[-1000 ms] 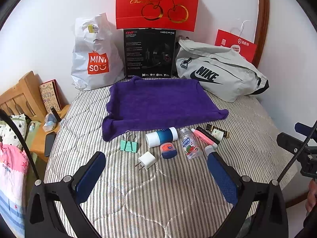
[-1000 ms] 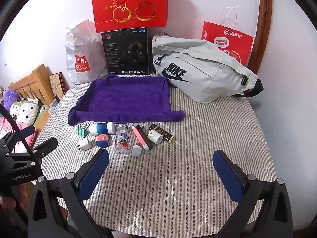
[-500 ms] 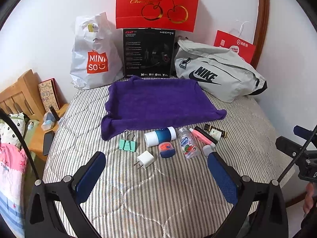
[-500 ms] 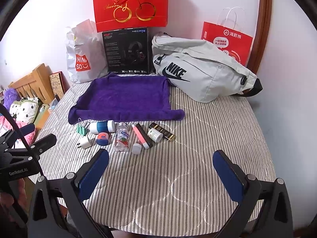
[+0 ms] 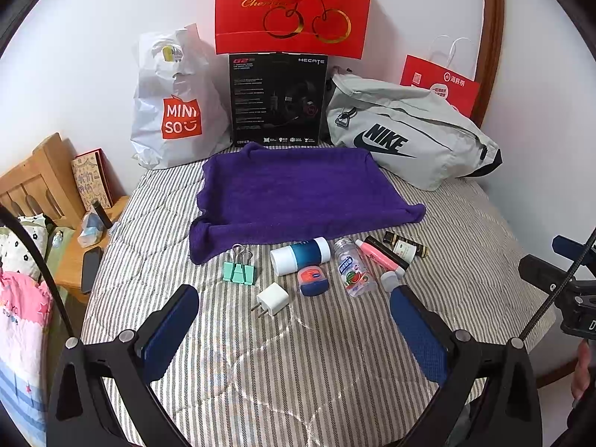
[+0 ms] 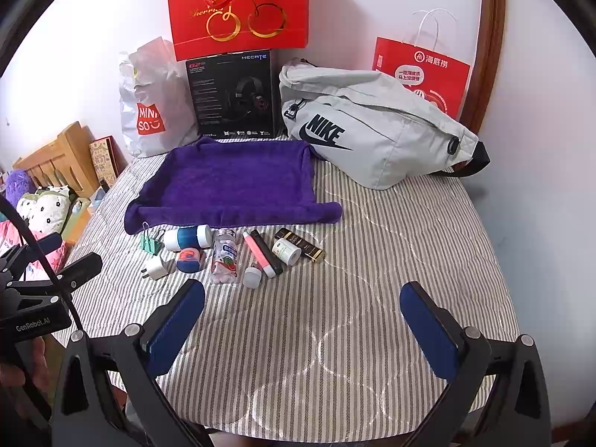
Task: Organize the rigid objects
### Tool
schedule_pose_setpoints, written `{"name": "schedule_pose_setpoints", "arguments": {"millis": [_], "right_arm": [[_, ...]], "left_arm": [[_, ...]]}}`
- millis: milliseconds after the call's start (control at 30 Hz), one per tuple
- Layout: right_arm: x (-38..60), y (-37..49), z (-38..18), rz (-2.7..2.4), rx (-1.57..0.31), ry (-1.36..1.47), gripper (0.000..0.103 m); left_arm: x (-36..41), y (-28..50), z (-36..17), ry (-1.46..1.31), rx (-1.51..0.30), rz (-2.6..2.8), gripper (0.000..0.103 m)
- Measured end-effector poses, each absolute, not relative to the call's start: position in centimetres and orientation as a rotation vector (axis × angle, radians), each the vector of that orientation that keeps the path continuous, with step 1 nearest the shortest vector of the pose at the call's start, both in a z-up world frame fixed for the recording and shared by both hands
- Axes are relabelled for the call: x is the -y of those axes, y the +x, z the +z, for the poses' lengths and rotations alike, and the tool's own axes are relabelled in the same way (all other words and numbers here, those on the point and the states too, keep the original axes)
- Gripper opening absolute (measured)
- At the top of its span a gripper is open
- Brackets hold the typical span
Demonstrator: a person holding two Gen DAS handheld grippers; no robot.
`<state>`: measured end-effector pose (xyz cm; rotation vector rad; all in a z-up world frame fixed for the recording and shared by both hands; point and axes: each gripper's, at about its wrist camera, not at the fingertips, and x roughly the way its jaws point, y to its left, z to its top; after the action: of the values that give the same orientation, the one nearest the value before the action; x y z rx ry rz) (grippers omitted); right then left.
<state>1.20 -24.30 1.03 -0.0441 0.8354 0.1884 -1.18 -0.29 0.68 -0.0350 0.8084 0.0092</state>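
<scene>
Small rigid items sit in a row on the striped bed cover [image 5: 298,354], just below the front edge of the purple towel [image 5: 298,190]: mint binder clip [image 5: 239,270], white/blue tube [image 5: 300,255], white charger plug [image 5: 273,299], red-blue tin [image 5: 313,280], clear candy bottle [image 5: 352,267], pink stick [image 6: 257,252] w/ a black stick touching alongside, white cap [image 6: 252,276], small white jar [image 6: 285,252], black-gold tube [image 6: 300,244]. Left gripper [image 5: 294,313] hovers at 6 o'clock of the row, jaws wide, nothing between; its right finger [image 5: 417,331] is near the white cap. Right gripper [image 6: 303,313] also wide, empty, over bare cover at approx. 5 o'clock of the row. Past the towel at 12: black headset box [image 5: 277,98], Miniso bag [image 5: 175,108] at 11, Nike bag [image 5: 402,134] at 1.
</scene>
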Motion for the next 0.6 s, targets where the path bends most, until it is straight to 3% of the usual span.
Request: {"name": "schedule_pose_setpoints", "arguments": {"millis": [600], "right_arm": [[24.05,1.16,0.98,0.194,-0.835,-0.053,0.103]], "left_arm": [[-0.05,-1.18,0.61,-0.032,-0.810,0.014,0.103]]}}
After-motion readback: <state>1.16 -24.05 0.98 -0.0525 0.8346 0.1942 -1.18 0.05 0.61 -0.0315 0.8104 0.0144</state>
